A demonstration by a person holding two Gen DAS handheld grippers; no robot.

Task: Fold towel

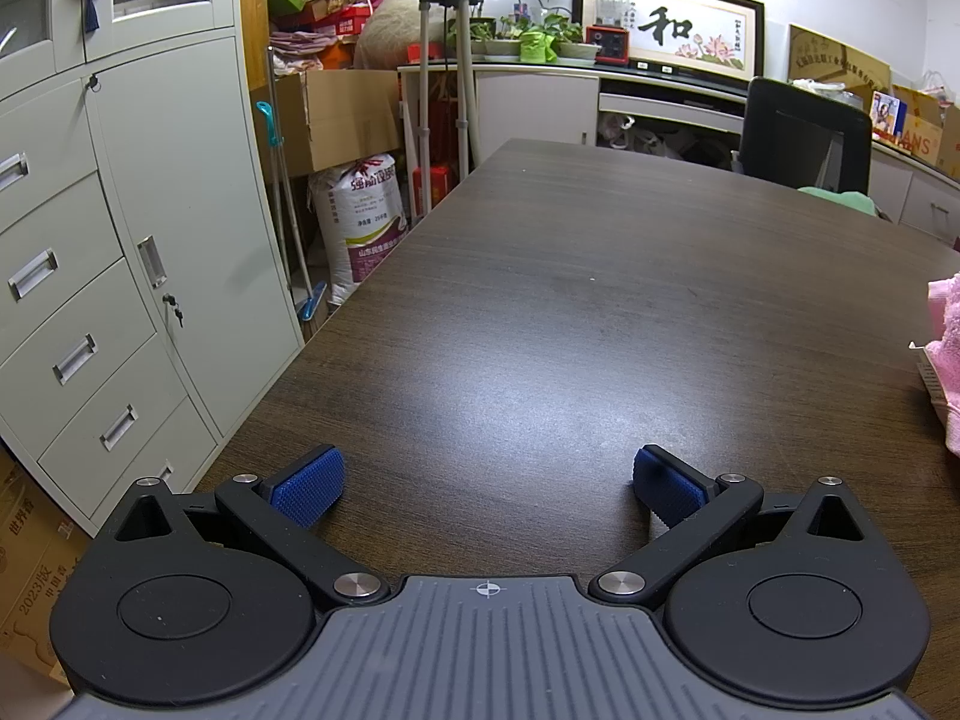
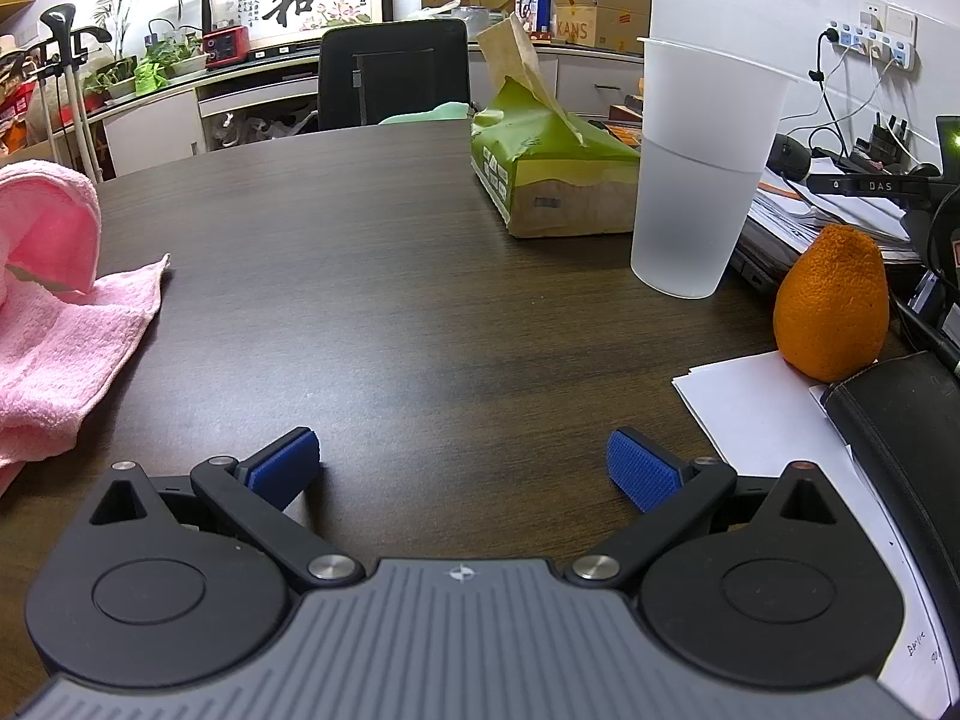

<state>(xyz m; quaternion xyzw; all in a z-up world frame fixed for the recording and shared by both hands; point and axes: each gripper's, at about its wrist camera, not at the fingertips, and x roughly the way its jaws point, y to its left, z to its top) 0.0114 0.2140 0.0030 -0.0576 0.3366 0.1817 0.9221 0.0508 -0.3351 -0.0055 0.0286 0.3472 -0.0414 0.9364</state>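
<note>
A pink towel (image 2: pixel 66 324) lies crumpled on the dark wooden table (image 2: pixel 390 276), at the left edge of the right wrist view, with one part humped up. In the left wrist view only a strip of the pink towel (image 1: pixel 948 348) shows at the far right edge. My left gripper (image 1: pixel 487 483) is open over bare table (image 1: pixel 540 300), well left of the towel, with nothing between its blue pads. My right gripper (image 2: pixel 462 468) is also open and empty, to the right of the towel and apart from it.
A green tissue pack (image 2: pixel 552 168), a frosted plastic cup (image 2: pixel 696 174) and an orange (image 2: pixel 831 306) stand at the right, with white papers (image 2: pixel 774 414) and a black pouch (image 2: pixel 900 420). A black chair (image 2: pixel 393 72) stands at the far edge. Grey cabinets (image 1: pixel 120 240) flank the table's left.
</note>
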